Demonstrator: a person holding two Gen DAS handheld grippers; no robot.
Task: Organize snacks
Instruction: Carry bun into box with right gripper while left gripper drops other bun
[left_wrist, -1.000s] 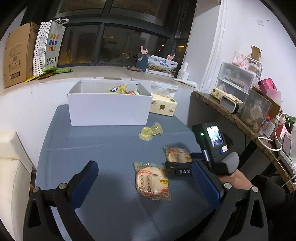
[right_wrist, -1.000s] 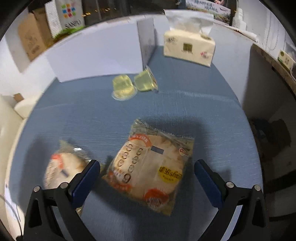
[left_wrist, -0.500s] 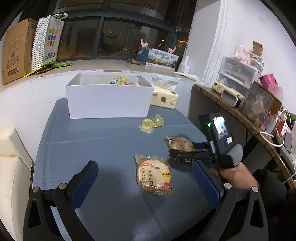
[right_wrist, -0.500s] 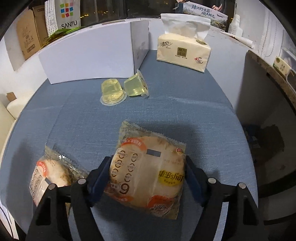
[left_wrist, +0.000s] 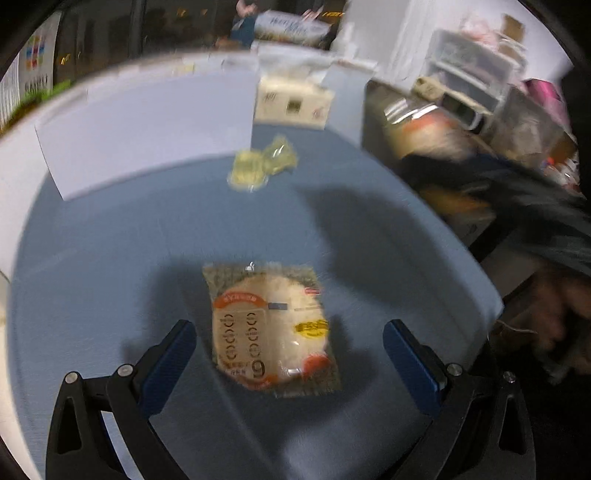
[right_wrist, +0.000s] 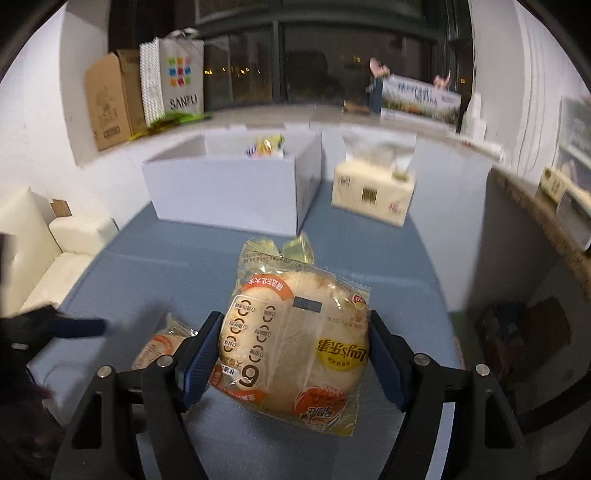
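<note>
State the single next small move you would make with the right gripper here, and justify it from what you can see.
Probably carry it forward toward the white box. The right gripper is shut on a bagged bun, which looks lifted off the blue tabletop, and the box ahead is open-topped with snacks already inside.

**Blur and Blocked Views**

The left wrist view is smeared throughout; the shelf clutter (left_wrist: 476, 92) at two o'clock is unreadable. In the right wrist view, the held bun packet (right_wrist: 295, 343) hides most of the jelly cups (right_wrist: 291, 245) and overlaps the second packet (right_wrist: 159, 343) at eight o'clock.
</note>
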